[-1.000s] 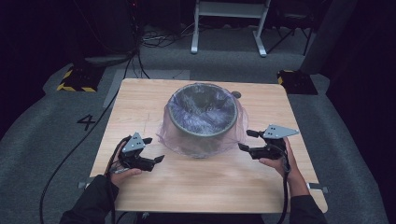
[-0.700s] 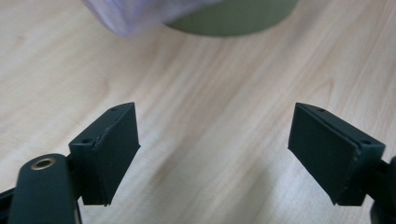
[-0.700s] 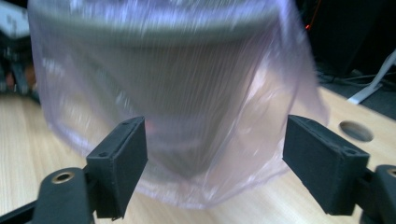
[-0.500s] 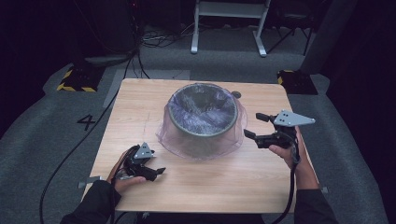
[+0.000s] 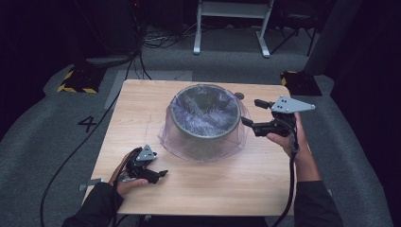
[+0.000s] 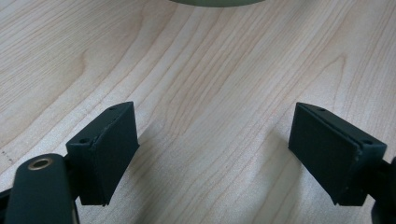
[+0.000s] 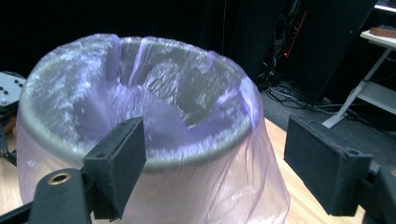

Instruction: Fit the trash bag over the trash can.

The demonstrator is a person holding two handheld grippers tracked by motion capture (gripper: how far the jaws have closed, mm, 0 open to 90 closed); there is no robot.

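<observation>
Jaws released on both grippers (image 5: 249, 112) (image 5: 158, 176); loose bag (image 7: 243, 186) skirt ahead of right pads (image 7: 116, 163) may snag, dragging liner off bin (image 5: 204, 135) rim.

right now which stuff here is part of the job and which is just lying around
Part of the job:
- bin
- clear plastic liner draped over its rim
- left gripper, open
- right gripper, open

Just lying about:
- small dark disc on the table
- white stand
</observation>
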